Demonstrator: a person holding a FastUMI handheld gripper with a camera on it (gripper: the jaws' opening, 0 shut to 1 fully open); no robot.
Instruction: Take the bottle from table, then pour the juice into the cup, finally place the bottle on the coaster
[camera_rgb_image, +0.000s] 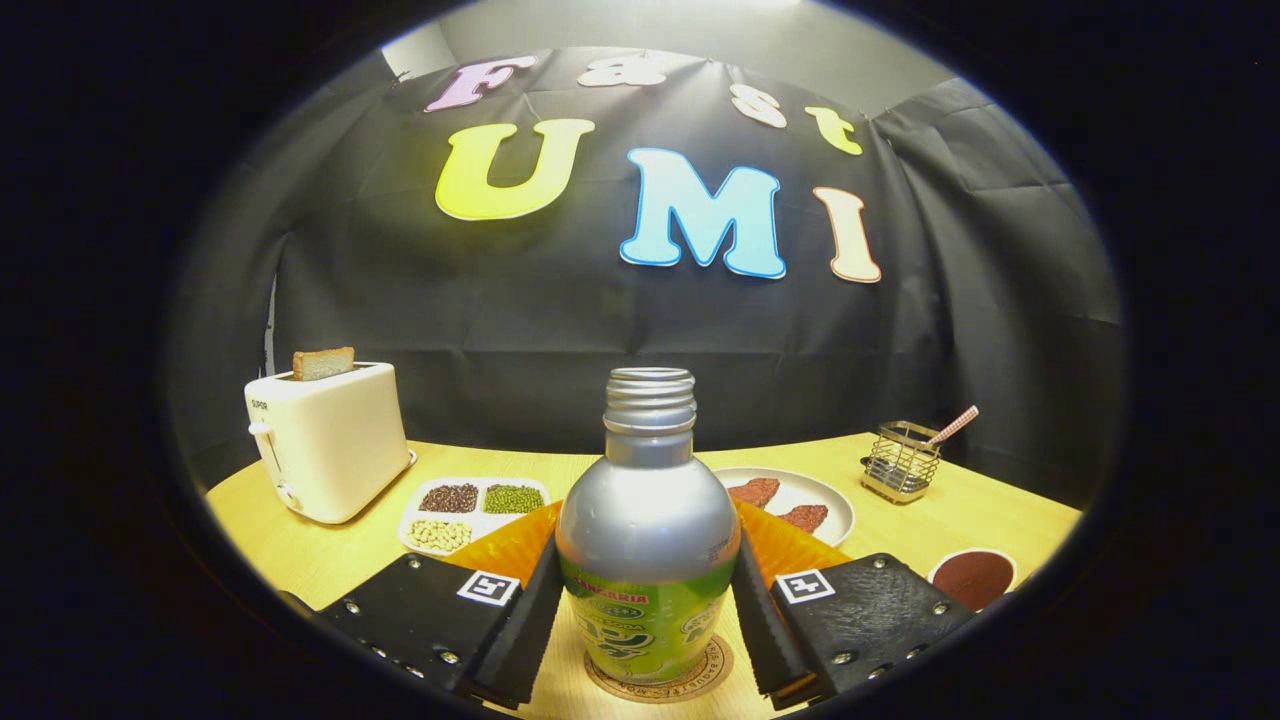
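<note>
**A:** Where do we stand?

**B:** I see the silver metal bottle with the green label (648, 560), cap off, at lower centre of the frame, standing on the round cork coaster (660, 678) on the pale wooden worktop (300, 555).

**A:** And the tool?

**B:** My tool (648, 640) sits half open, a finger on each flank of the bottle, apparently touching; whether it presses, I cannot tell.

**A:** Poured already?

**B:** I judge so, though I see no cup. Only letting go seems left.
</note>
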